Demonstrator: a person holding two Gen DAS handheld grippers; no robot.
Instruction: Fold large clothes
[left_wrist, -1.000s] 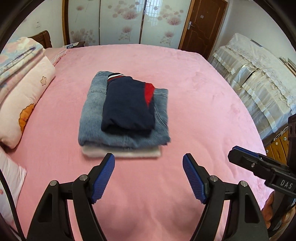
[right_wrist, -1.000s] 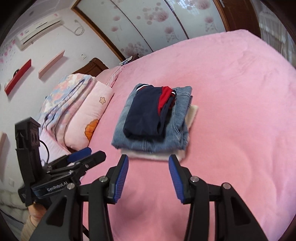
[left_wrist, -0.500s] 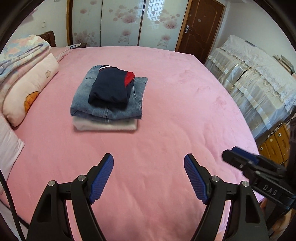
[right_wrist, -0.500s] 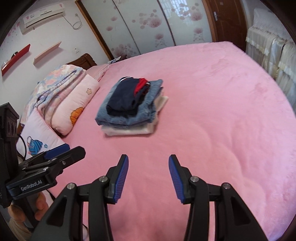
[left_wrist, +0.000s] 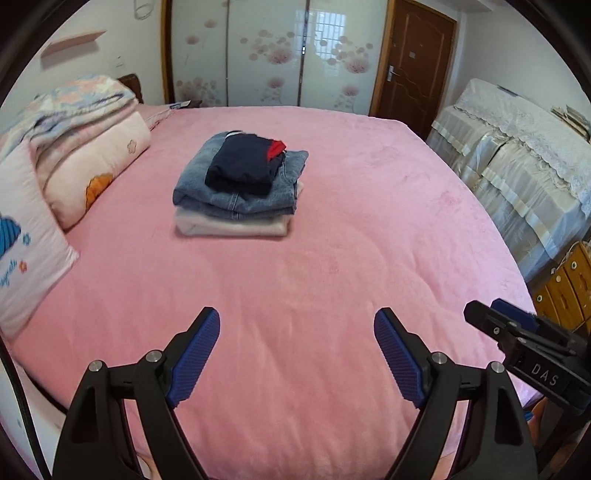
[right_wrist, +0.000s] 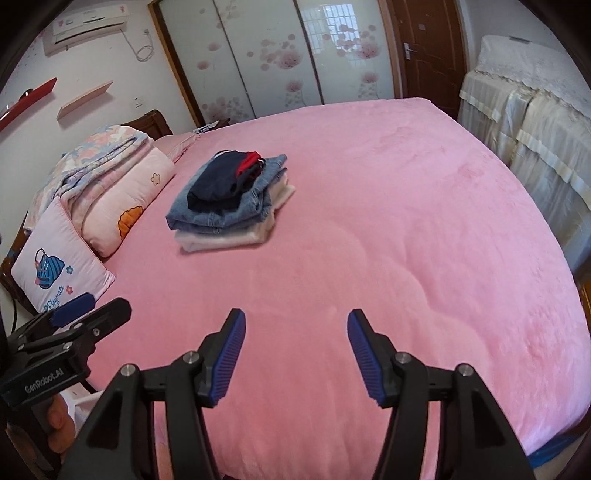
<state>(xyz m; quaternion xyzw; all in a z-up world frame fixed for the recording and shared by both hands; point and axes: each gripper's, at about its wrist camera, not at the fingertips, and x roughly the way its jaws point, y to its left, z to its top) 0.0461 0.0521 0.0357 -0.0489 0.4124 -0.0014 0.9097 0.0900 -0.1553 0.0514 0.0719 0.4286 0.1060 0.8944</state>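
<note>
Clothes stack: three folded pieces are seen piled in the upper middle of the left wrist frame, left of centre, on the pink bed cover.
Top piece: a dark navy garment with a red part at its right edge is laid on the top of the pile.
Middle piece: folded blue jeans are placed under it, wider than the navy garment.
Bottom piece: a white folded cloth is found under the jeans, touching the bed cover.
Same stack, right wrist frame: the pile is shown in the upper left part, and it is a little blurred.
Left gripper: it is held over the near edge of the bed at the bottom of the frame, released, with the blue pads wide apart and nothing between them; it is well apart from the pile.
Right gripper: it is also kept released at the bottom of its frame, jaws spread and nothing grasped, far from the pile.
Pillows: a pink pillow with an orange print and a cushion with a blue drawing are seen at the left edge, near the pile but not touching it.
Folded quilt: it is laid on the pink pillow, upper left.
Background: sliding doors with flowers and a brown door are seen at the top.
</note>
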